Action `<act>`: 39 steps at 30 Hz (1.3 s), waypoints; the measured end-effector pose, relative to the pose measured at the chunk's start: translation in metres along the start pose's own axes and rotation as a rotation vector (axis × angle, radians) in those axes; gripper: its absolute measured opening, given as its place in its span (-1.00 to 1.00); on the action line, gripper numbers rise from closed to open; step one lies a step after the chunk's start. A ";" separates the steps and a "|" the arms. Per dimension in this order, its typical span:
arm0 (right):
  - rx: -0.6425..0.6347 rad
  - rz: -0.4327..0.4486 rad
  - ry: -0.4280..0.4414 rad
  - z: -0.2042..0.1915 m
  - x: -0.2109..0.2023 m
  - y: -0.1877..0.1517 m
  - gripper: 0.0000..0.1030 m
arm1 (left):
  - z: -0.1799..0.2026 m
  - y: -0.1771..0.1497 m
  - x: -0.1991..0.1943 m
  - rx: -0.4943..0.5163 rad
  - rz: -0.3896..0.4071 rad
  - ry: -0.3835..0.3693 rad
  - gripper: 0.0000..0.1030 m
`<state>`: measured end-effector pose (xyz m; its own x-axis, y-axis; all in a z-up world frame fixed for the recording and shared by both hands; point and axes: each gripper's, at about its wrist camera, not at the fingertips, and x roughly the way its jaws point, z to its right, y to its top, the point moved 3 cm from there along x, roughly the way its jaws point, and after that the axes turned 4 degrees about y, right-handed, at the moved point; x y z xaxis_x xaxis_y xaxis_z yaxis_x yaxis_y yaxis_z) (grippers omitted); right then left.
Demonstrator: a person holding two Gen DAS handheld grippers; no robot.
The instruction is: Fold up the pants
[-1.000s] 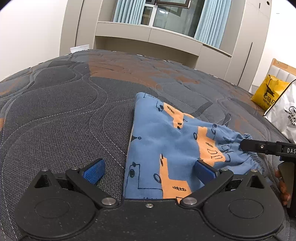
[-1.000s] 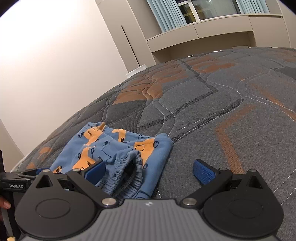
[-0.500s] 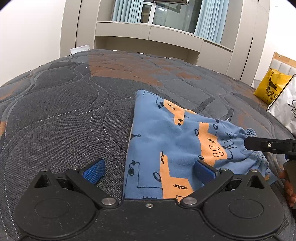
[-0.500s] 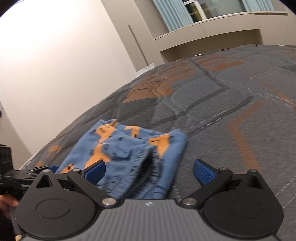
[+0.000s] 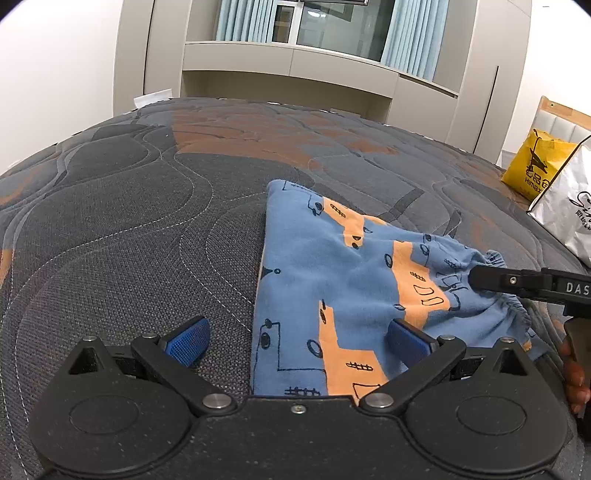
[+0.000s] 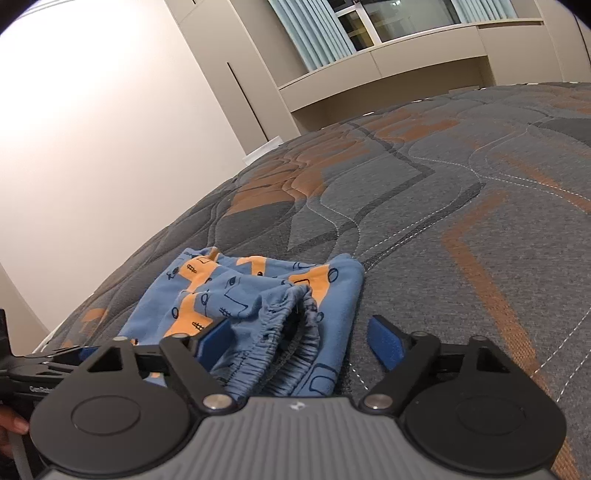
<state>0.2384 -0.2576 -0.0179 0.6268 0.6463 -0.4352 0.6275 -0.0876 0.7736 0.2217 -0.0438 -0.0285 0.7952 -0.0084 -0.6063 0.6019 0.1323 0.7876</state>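
Small blue pants [image 5: 332, 280] with orange patches and black drawings lie folded on the quilted grey mattress [image 5: 147, 221]. My left gripper [image 5: 295, 336] is open, low over the pants' near edge, with its right pad [image 5: 404, 338] above the cloth. In the right wrist view the pants [image 6: 258, 295] show their gathered elastic waistband [image 6: 280, 332] facing me. My right gripper [image 6: 299, 341] is open, with the waistband between its blue pads. The right gripper's black finger [image 5: 517, 282] reaches over the waistband in the left wrist view.
A yellow bag [image 5: 535, 166] and a silver-white bag [image 5: 569, 206] stand at the mattress's right edge. Cabinets and a curtained window [image 5: 332, 33] stand behind the bed. A white wall [image 6: 92, 147] runs along the bed's left side.
The right gripper drew back and then came in again at the waistband, which now lies between its open pads. The left gripper has barely moved.
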 end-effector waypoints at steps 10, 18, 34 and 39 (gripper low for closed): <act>-0.010 -0.011 0.005 -0.004 0.003 -0.002 0.20 | -0.026 0.007 -0.013 -0.129 0.019 -0.040 0.92; -0.021 -0.001 0.015 -0.007 0.002 -0.004 -0.10 | -0.032 0.005 -0.011 -0.158 -0.001 -0.099 -0.08; -0.074 0.105 -0.023 -0.065 -0.001 0.015 -0.67 | -0.050 0.044 -0.036 -0.057 0.136 -0.122 -0.70; -0.114 0.095 0.014 -0.105 0.037 0.032 -0.67 | -0.096 0.056 -0.046 -0.084 0.169 -0.052 -0.70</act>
<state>0.2333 -0.1567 0.0387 0.6736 0.6499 -0.3520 0.5089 -0.0624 0.8585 0.2115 0.0595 0.0330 0.8884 -0.0297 -0.4582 0.4530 0.2189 0.8642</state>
